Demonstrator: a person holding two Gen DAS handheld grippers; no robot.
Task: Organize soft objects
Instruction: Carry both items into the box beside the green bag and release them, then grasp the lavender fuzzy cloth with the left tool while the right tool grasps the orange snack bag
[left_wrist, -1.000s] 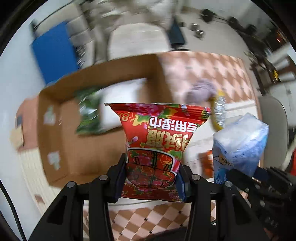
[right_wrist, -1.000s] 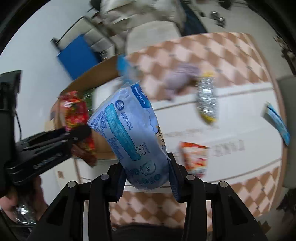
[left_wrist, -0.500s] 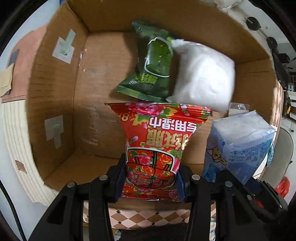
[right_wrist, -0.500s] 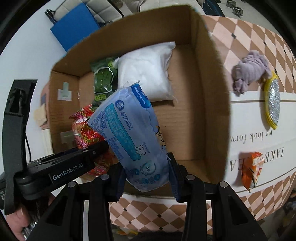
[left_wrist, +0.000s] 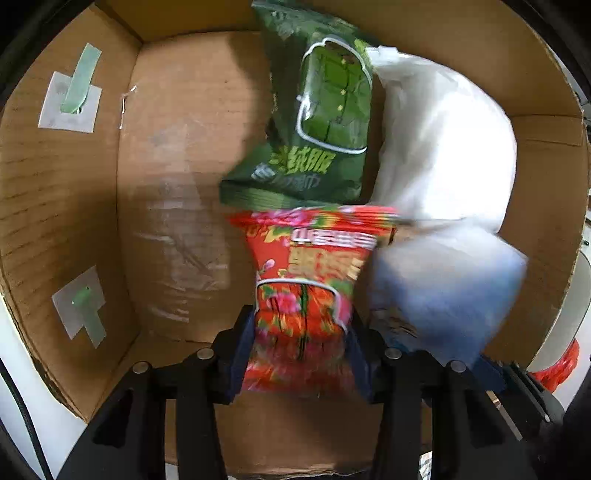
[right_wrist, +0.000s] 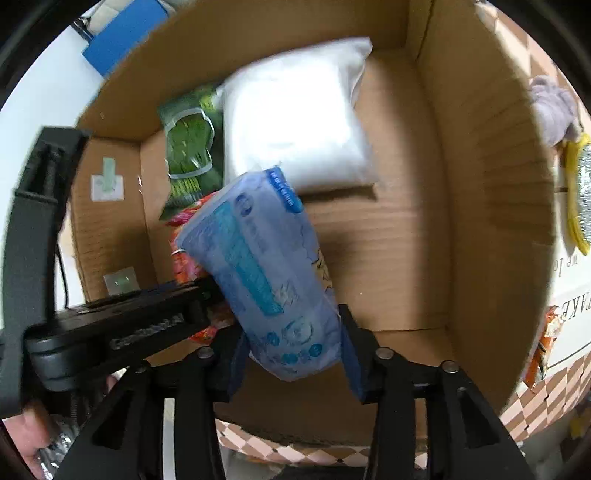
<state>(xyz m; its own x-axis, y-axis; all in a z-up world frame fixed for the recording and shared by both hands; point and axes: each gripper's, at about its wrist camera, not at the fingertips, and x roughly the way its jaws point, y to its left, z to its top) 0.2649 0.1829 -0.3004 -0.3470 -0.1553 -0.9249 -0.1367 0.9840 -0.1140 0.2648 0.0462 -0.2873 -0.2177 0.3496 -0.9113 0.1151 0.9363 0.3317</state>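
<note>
left gripper (left_wrist: 301, 345): jaws opening; red floral pack (left_wrist: 306, 295) between them, blurred, pads at its lower sides. I cannot tell if they still press.
right gripper (right_wrist: 291, 345): jaws opening around blue tissue pack (right_wrist: 266, 273); a gap shows by the right pad, contact on the left side is unclear.
near edge: near wall of cardboard box (left_wrist: 55, 206) lies just under both sets of fingers; both packs hang inside the box mouth.
red floral pack, place: centre of the box, its top edge touching the lower edge of green pack (left_wrist: 314, 122).
blue tissue pack, place: just right of the red one in the left view (left_wrist: 443, 295), touching or overlapping it; its top reaches the near edge of white pillow pack (right_wrist: 295, 122).
open room, left: bare box floor left of the red and green packs, up to the left wall with taped labels.
open room, right: bare floor right of the blue pack and white pillow pack, up to the right wall.
far: green pack and white pillow pack lie side by side against the far wall, touching.
outside box: purple cloth (right_wrist: 554, 107) and a yellow-rimmed item (right_wrist: 578, 192) on the checked table beyond the right wall.
change since earlier frame: both grippers lower and deeper in the box; both jaw pairs wider; the held packs now blurred.
</note>
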